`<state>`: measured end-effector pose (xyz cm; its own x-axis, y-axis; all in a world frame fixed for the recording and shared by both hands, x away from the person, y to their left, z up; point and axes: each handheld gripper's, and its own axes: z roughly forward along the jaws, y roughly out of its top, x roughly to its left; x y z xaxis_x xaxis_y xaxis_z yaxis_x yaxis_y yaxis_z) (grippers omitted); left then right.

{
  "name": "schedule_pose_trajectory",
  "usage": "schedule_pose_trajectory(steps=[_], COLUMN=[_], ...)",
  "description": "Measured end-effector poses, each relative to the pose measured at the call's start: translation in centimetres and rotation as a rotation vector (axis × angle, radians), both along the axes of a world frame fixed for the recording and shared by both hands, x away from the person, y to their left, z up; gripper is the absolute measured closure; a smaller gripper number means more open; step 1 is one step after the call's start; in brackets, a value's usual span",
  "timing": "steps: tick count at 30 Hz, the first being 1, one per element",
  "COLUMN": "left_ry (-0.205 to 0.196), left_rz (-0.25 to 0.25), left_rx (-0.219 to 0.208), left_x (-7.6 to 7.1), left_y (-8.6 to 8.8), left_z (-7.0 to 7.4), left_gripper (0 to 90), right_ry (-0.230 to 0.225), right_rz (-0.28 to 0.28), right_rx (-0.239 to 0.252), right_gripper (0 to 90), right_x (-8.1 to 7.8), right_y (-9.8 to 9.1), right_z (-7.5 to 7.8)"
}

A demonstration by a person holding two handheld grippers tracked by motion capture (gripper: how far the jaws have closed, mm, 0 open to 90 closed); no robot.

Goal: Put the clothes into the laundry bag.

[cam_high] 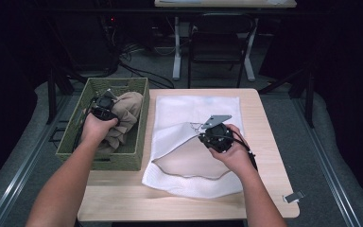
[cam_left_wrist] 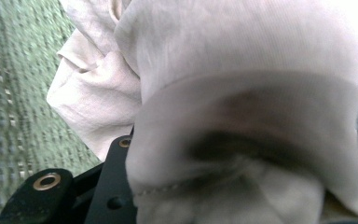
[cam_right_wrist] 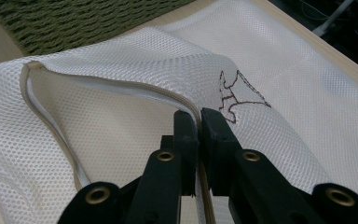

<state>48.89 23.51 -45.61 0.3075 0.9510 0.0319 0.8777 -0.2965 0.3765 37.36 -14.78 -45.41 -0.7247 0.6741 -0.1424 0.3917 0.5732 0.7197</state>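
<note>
My left gripper (cam_high: 105, 108) has its fingers clamped on the beige garment (cam_high: 125, 116) in the green basket (cam_high: 78, 127), left of frame – cloth bunched against the lens. Right gripper (cam_right_wrist: 199, 122) pinches the white mesh bag (cam_high: 194, 113)'s rim mid-counter (cam_high: 264, 142) – 2 fingers (cam_right_wrist: 185, 128) together on the zipper edge.
</note>
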Motion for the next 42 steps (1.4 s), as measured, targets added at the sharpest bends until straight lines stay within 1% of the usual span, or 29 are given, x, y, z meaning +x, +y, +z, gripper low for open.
schedule_pose_trajectory(steps=[1, 6, 7, 9, 10, 11, 13, 14, 18, 19, 20, 22, 28, 35, 42], left_ry=[-0.011, -0.019, -0.026, -0.019, -0.029, -0.023, -0.036, -0.032, -0.037, -0.047, -0.042, -0.043, -0.063, -0.066, -0.072], left_rz=[0.002, 0.001, 0.004, -0.007, -0.013, -0.019, -0.022, -0.029, -0.051, -0.055, -0.069, -0.080, -0.108, -0.136, -0.176], left_rx=[-0.003, 0.006, 0.012, 0.008, 0.005, 0.003, -0.006, -0.009, -0.013, -0.012, -0.016, -0.010, -0.017, -0.019, -0.024], left_x=[0.0, -0.3, -0.3, -0.5, -0.5, -0.7, -0.9, -1.0, -1.3, -1.4, -1.5, -1.7, -2.3, -3.1, -4.0], left_y=[0.0, 0.2, 0.2, 0.3, 0.3, 0.3, 0.2, 0.2, -0.1, -0.2, -0.3, -0.5, -0.9, -1.4, -1.9], left_z=[0.3, 1.5, 1.6, 2.2, 2.2, 2.5, 2.8, 3.0, 3.7, 3.8, 4.1, 4.4, 5.4, 6.0, 6.4], left_gripper=[64.9, 64.9, 64.9, 64.9, 64.9, 64.9, 64.9, 64.9, 64.9, 64.9, 64.9, 64.8, 64.9, 64.8, 64.8], right_ry=[0.001, 0.000, 0.001, 0.000, 0.000, 0.000, 0.000, -0.001, -0.002, -0.001, -0.001, -0.003, -0.003, -0.004, -0.001], right_rz=[0.000, 0.000, -0.001, -0.003, -0.002, -0.002, -0.003, -0.003, 0.000, -0.002, -0.002, 0.000, -0.002, 0.000, 0.001], right_rx=[0.001, 0.002, 0.003, 0.004, 0.004, 0.004, 0.005, 0.005, 0.003, 0.005, 0.005, 0.005, 0.006, 0.006, 0.007], right_gripper=[84.7, 84.7, 84.8, 84.7, 84.7, 84.7, 84.7, 84.7, 84.7, 84.7, 84.7, 84.7, 84.7, 84.7, 84.7], right_x=[0.0, 0.0, 0.0, -0.1, -0.1, -0.1, -0.1, -0.1, -0.1, -0.1, -0.1, -0.1, -0.1, -0.2, -0.1], right_y=[0.0, -0.1, -0.1, -0.1, -0.1, -0.1, -0.1, -0.1, 0.0, -0.1, -0.1, -0.1, -0.1, -0.1, -0.1], right_z=[0.0, 0.1, 0.1, 0.1, 0.1, 0.1, 0.1, 0.1, 0.1, 0.1, 0.1, 0.1, 0.1, 0.2, 0.1])
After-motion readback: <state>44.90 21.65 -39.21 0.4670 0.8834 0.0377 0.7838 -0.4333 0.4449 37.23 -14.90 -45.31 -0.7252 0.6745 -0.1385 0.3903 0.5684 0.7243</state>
